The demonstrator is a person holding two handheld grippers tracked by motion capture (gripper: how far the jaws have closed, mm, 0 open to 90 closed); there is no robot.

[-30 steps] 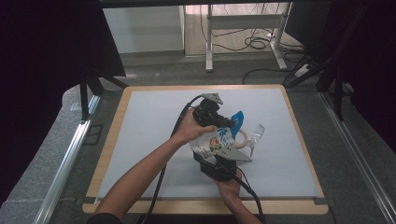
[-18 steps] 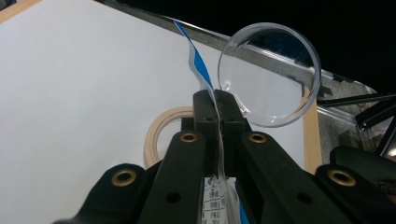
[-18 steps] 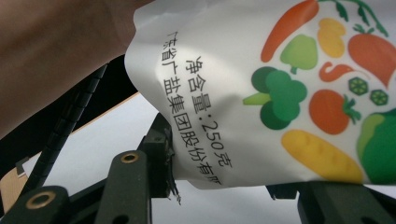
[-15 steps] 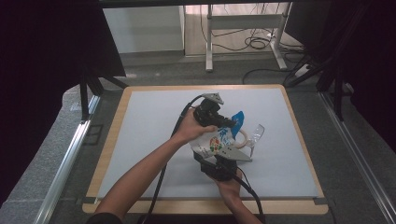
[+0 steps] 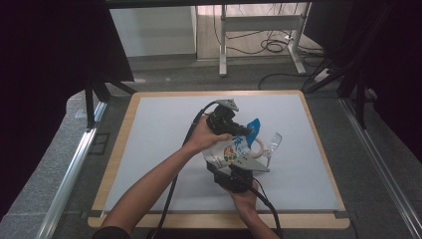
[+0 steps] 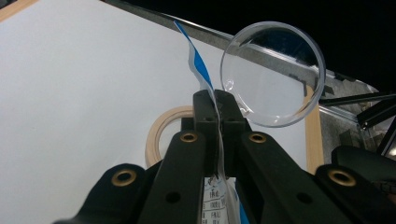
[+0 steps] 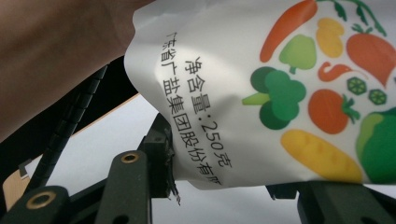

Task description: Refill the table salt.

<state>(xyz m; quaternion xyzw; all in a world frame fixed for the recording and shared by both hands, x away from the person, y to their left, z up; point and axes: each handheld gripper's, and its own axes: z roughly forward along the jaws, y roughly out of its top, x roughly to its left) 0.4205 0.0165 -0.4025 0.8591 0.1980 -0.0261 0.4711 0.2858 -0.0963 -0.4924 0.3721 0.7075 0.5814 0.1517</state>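
— Where's the bag right now?

— The white bag [image 5: 230, 151] with vegetable pictures is lifted off the grey mat [image 5: 164, 129], right of the mat's middle, held between both grippers. The left gripper [image 5: 243, 130] has its top end, the right gripper [image 5: 238, 168] its lower end.

— How does the left one hold it?

— Its jaws are pressed together on the thin blue-and-white top edge [image 6: 200, 70] of the bag; in the left gripper view the strip runs up out of the closed jaw tips. The left hand [image 5: 201, 138] wraps the gripper body from the left.

— And the right?

— In the right gripper view the bag's lower end [image 7: 280, 93] sits between the two black jaws, with the left jaw's pad against the crumpled corner. The far jaw is mostly hidden under the bag (so I cannot tell for sure whether both pads press), but the bag looks clamped there. The right hand [image 5: 246, 196] comes in from the mat's near edge.

— Anything else near it?

— A clear round lid or dish [image 6: 273, 74] just beyond the bag's top, and a pale tape ring [image 6: 161, 133] lying on the mat beneath, partly behind the left jaws.
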